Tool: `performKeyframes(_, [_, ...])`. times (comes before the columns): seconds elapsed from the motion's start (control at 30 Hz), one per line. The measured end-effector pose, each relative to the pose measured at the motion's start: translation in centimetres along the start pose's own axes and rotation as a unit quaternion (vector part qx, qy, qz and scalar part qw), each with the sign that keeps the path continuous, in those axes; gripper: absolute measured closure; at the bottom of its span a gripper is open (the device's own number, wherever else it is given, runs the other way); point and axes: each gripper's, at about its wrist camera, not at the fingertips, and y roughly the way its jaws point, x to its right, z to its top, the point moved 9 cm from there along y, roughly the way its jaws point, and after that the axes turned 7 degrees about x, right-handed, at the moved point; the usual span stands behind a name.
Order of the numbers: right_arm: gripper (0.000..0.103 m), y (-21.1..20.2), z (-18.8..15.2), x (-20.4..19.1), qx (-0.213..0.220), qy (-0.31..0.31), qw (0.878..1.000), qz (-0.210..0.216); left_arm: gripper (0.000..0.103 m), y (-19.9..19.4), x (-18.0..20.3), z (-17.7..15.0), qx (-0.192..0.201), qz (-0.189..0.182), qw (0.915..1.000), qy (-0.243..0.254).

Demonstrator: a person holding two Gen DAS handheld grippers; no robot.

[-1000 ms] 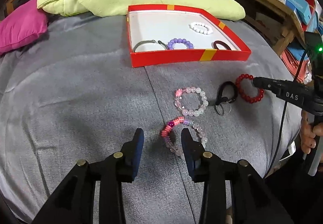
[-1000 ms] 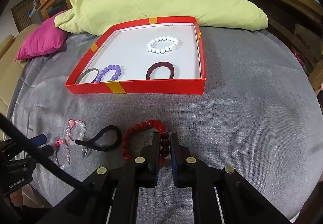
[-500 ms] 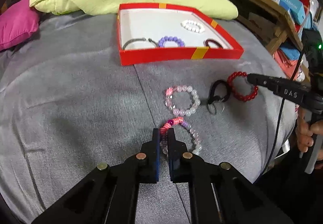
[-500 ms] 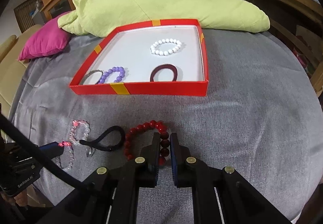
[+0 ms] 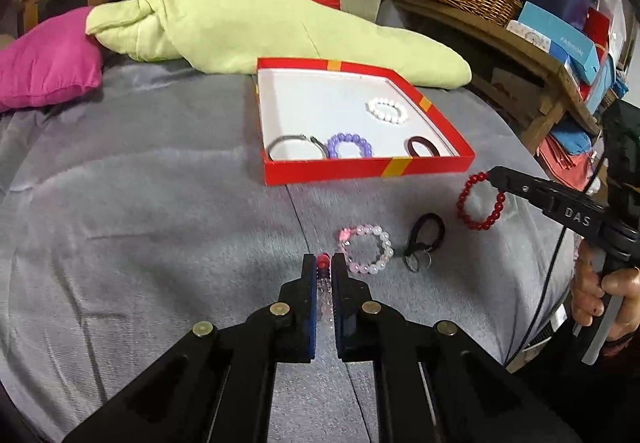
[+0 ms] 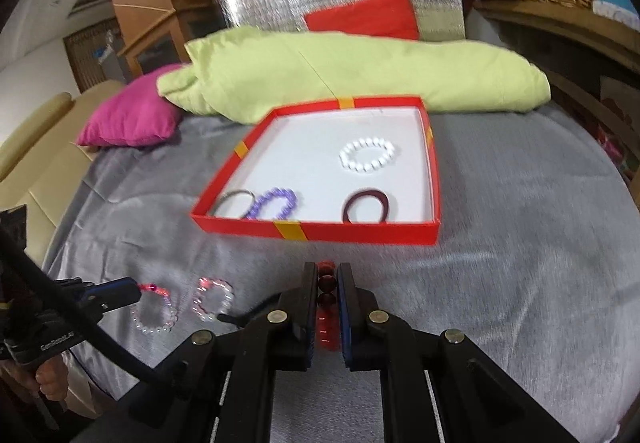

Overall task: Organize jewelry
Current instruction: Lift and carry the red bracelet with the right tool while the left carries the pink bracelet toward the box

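Nearest, both tools are clenched on jewelry and lifted clear of the grey bed, presumably so each piece can be carried over the box wall. The left gripper pinches a pink-and-clear bracelet between its jaws, and it dangles off the cover. The right gripper grips a red bead bracelet the same way, hanging by one edge. Just beyond, a pale pink bracelet and a black loop with a ring lie side by side on the bed, not yet collected. Farther off sits the red box, already holding a metal bangle, purple beads, a dark band and white beads. Behind it rests a green quilt.
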Motion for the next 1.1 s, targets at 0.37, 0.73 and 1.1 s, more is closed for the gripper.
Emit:
performKeyframes(0.37, [0.093, -0.6, 0.7, -1.4, 0.027, -0.027, 0.999, 0.006, 0.096, -0.3, 0.2, 1.4, 0.023, 0.031, 0.9992, 0.008])
performKeyframes(0.73, [0.093, -0.4, 1.0, -1.7, 0.034, -0.026, 0.999, 0.012, 0.096, -0.1, 1.1, 2.8, 0.035, 0.047, 0.9982, 0.014])
performKeyframes(1.1, [0.093, -0.1, 1.4, -2.6, 0.037, -0.022, 0.999, 0.024, 0.096, 1.0, 1.4, 3.7, 0.032, 0.055, 0.9979, 0.009])
